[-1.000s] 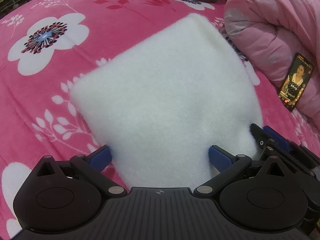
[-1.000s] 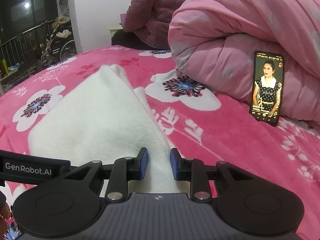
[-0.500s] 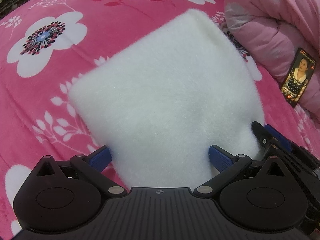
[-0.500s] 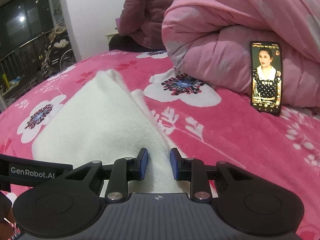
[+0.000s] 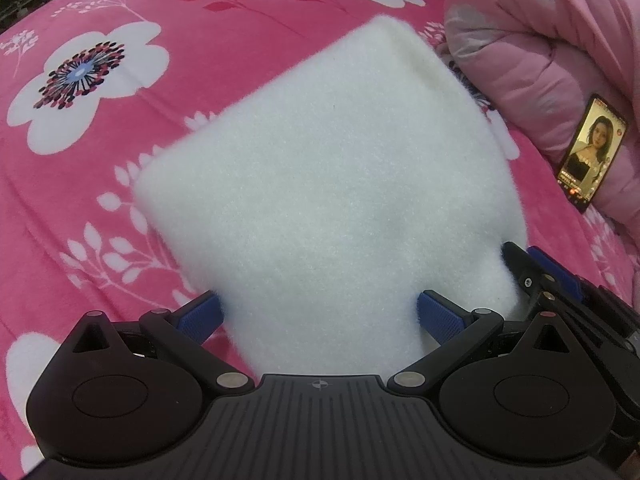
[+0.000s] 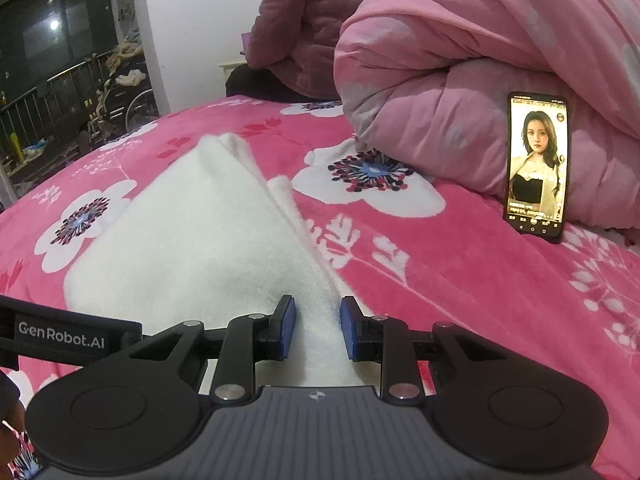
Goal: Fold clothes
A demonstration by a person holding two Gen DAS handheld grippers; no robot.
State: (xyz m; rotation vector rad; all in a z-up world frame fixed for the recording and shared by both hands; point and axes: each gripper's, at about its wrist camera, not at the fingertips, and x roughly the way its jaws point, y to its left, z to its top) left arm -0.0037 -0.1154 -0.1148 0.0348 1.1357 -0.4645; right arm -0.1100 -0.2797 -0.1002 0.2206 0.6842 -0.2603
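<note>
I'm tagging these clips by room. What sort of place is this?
Most likely a bedroom: a bed under a pink floral sheet, a rolled pink quilt, and a white fleece garment laid out.

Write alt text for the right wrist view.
The right gripper straddles the near edge of a folded white fleece garment lying on a pink flowered bedspread. A lit phone leans upright against a rolled pink quilt at right; a person in a maroon padded jacket sits beyond.
</note>
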